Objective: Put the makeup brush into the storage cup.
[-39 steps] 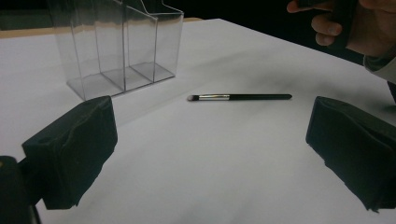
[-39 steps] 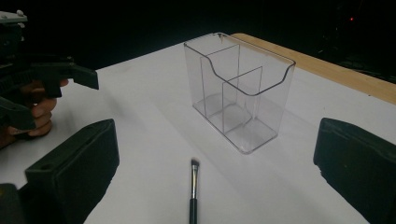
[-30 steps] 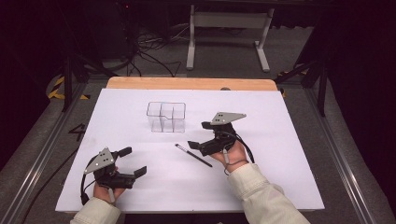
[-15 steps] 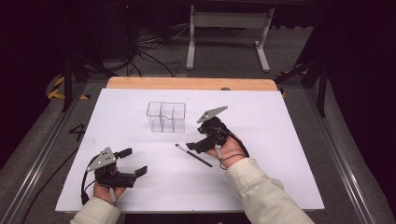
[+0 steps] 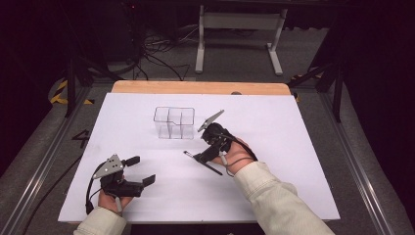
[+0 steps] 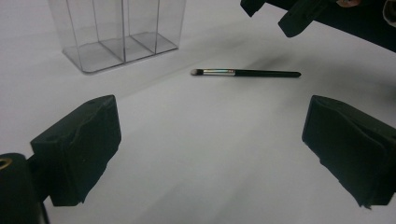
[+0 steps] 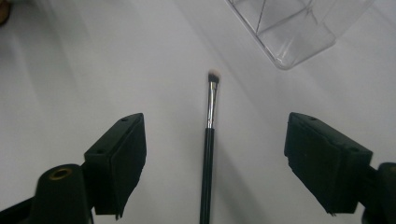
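One slim makeup brush lies flat on the white tabletop, between the jaws of my right gripper, which have just been closing yet touch nothing. I judge it light, stiff and prone to roll, its soft tip delicate, so I'd pinch the black handle behind the metal ferrule. Beyond stands a clear divided organizer. My left gripper rests wide open, empty.
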